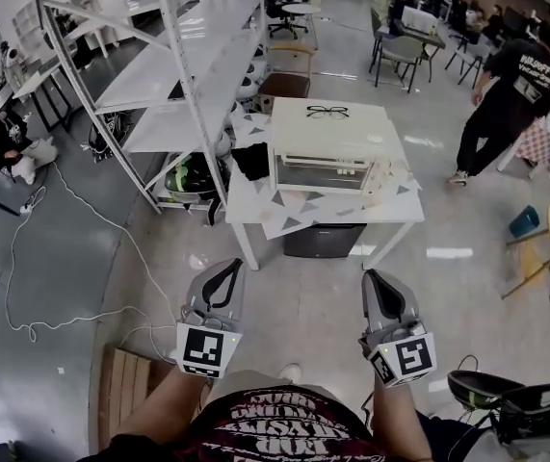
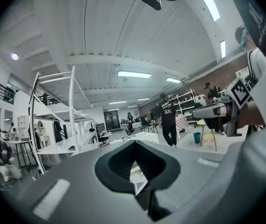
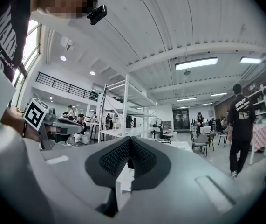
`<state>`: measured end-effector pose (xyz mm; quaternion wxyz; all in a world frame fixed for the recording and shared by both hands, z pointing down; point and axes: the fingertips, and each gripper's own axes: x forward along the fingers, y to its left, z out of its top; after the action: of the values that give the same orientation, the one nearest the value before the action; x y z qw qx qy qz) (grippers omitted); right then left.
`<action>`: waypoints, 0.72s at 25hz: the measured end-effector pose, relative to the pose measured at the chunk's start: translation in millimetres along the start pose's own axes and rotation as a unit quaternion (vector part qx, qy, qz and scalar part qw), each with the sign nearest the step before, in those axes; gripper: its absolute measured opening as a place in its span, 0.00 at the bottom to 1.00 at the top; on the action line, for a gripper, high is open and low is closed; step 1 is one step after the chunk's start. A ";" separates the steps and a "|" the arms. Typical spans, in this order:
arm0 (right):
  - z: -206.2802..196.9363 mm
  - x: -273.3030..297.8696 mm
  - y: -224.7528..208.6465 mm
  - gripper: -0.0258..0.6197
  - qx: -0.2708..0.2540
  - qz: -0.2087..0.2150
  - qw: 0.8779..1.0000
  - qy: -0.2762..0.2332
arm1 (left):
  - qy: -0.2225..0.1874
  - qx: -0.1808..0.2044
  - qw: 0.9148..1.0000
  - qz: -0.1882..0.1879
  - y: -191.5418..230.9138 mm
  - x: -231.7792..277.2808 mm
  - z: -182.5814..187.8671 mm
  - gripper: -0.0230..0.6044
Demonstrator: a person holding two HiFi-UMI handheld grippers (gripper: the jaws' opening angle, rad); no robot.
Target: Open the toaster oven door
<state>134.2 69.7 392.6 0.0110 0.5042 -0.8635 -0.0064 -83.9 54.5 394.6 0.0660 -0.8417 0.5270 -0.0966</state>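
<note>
**Grippers idle, oven well ahead on the table**

Nearest, the left gripper [image 1: 222,275] and right gripper [image 1: 380,282] hang low over the floor, each with its jaws pressed together on nothing. Well ahead stands the table [image 1: 255,210], and on it the oven [image 1: 332,147], white, with its glass door [image 1: 318,174] facing this way and shut and glasses [image 1: 327,112] lying on its top. Beyond, a person [image 1: 506,94] walks by. The step in hand looks to be the approach: come up square to the front, part one gripper's jaws before reaching, and find the handle, which is too small to make out from here. The door probably hinges at the bottom, so pull out and down in an arc. The other gripper could steady the oven's top, clear of the glasses.
</note>
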 end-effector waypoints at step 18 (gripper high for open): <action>-13.1 6.8 -22.6 0.08 0.020 -0.021 1.000 0.005 | 0.028 0.002 0.999 -0.022 -4.0 17.1 -22.3 0.04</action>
<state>150.9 52.7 405.4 0.0051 0.5223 -0.8527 0.0130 -78.3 40.6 418.8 0.0509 -0.8498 0.5101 -0.1227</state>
